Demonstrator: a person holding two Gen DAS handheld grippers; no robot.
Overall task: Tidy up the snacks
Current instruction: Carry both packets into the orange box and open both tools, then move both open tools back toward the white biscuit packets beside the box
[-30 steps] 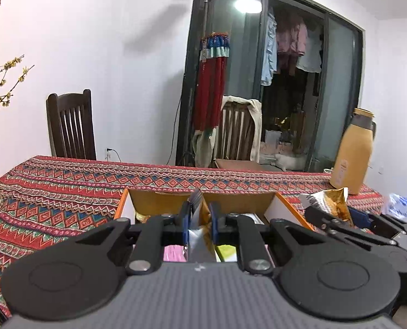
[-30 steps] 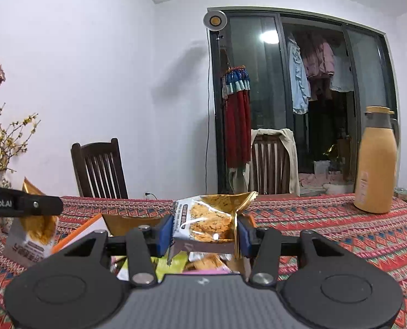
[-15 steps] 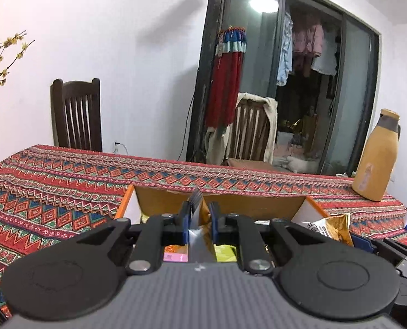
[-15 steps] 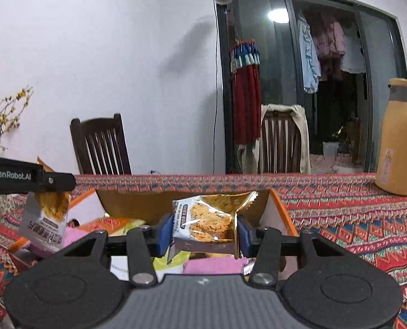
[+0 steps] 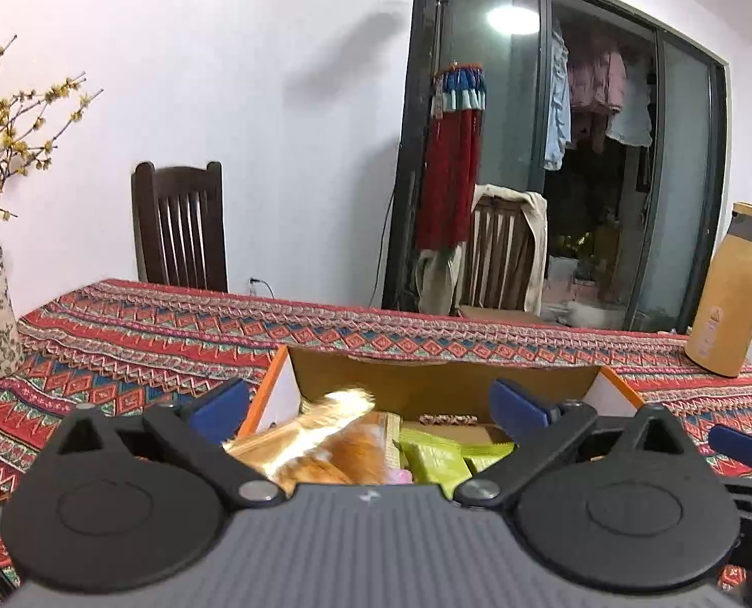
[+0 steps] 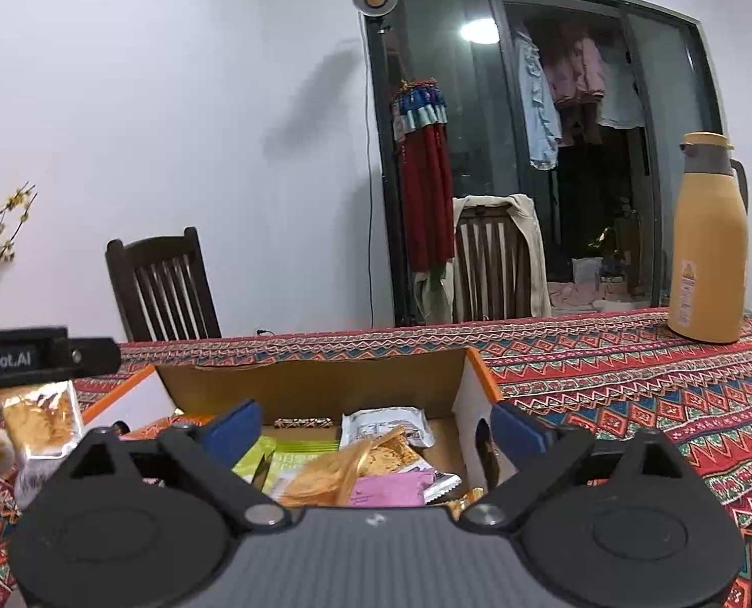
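Ahead of my tongs a white wall [image 5: 274,101] runs across to a dark-framed sliding glass door [image 5: 604,152], where a ceiling light [image 5: 512,20] glares in the glass and clothes [image 5: 604,96] hang behind it. A dark wooden chair [image 5: 181,228] stands ahead to my left; a second chair [image 5: 502,253], draped with pale cloth, stands before the door. Under my tongs lies a red patterned tablecloth [image 5: 122,344].
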